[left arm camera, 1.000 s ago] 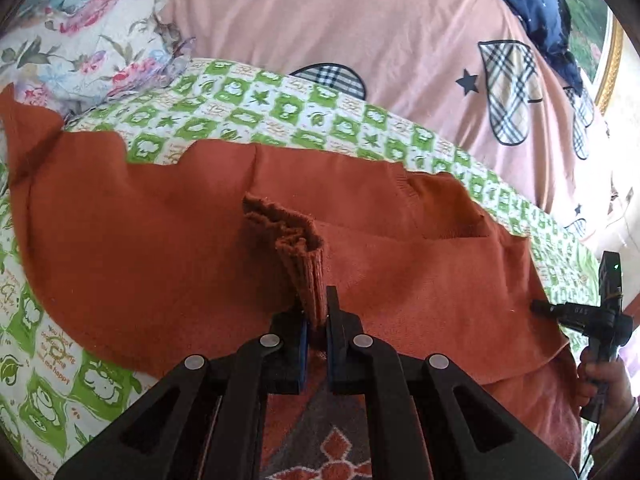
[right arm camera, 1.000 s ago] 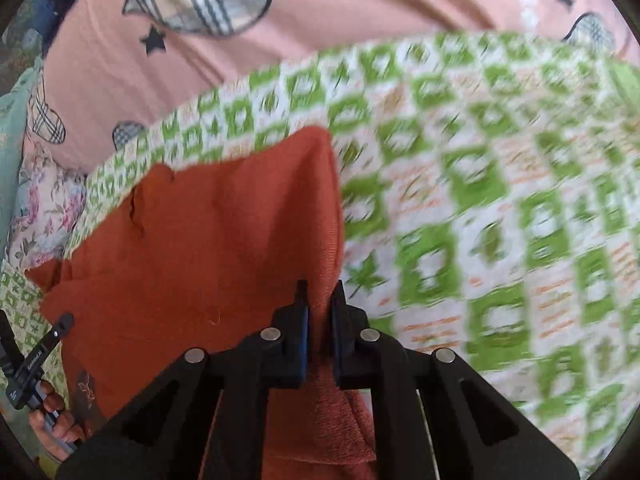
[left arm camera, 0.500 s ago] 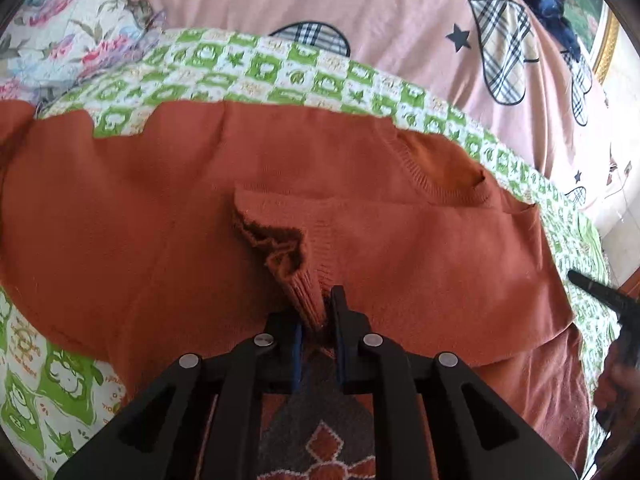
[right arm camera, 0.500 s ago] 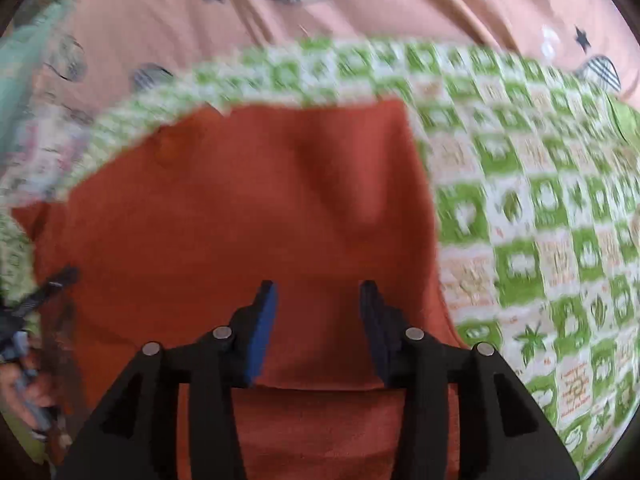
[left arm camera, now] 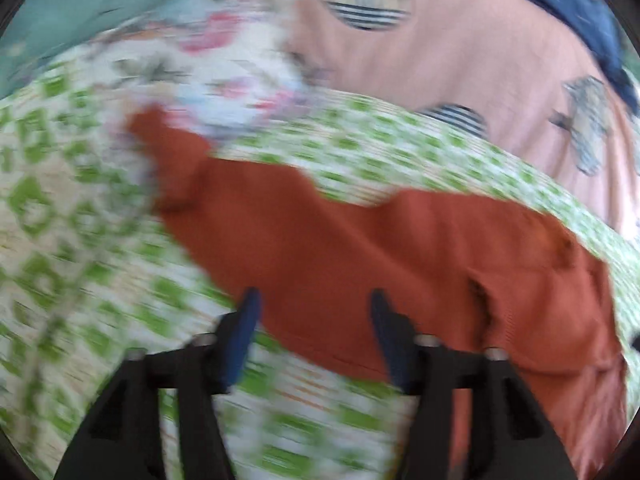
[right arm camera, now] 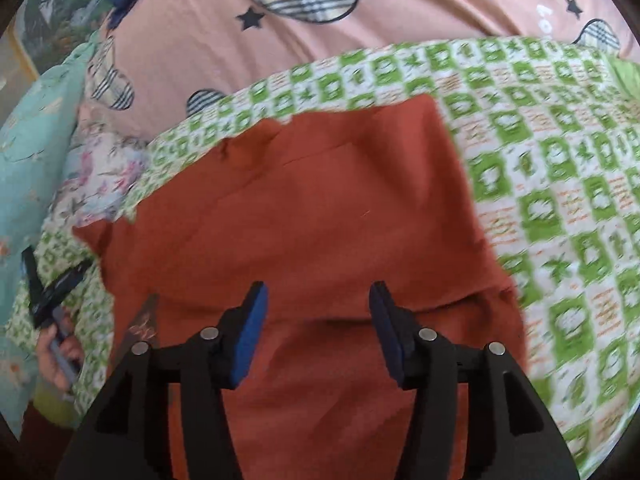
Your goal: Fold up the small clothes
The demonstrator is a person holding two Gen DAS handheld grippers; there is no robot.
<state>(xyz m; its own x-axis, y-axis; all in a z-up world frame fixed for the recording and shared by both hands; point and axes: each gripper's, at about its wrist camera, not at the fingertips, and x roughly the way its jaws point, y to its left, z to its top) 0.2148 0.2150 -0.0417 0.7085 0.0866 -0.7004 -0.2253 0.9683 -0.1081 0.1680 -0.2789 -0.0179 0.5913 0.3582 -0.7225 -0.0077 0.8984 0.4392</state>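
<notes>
Left wrist view, heavy blur: I see the left gripper (left arm camera: 314, 300) angled down over the near edge of the rust-orange knitted sweater (left arm camera: 400, 248). Its jaws have just been opening and stand spread, nothing pinched. The sweater lies flat on the green-and-white checked sheet (left arm camera: 60, 220); only this view shows its far sleeve reaching a floral pillow (left arm camera: 224, 80).

Right wrist view, sharper: right gripper (right arm camera: 318, 294) tilted down over the sweater's folded body (right arm camera: 320, 208). Jaws have just been opening, apart, fabric under them but not clamped. Only here: the person's left hand (right arm camera: 56, 354) on its handle at the left edge, plus the pink plaid-heart duvet (right arm camera: 400, 20).
</notes>
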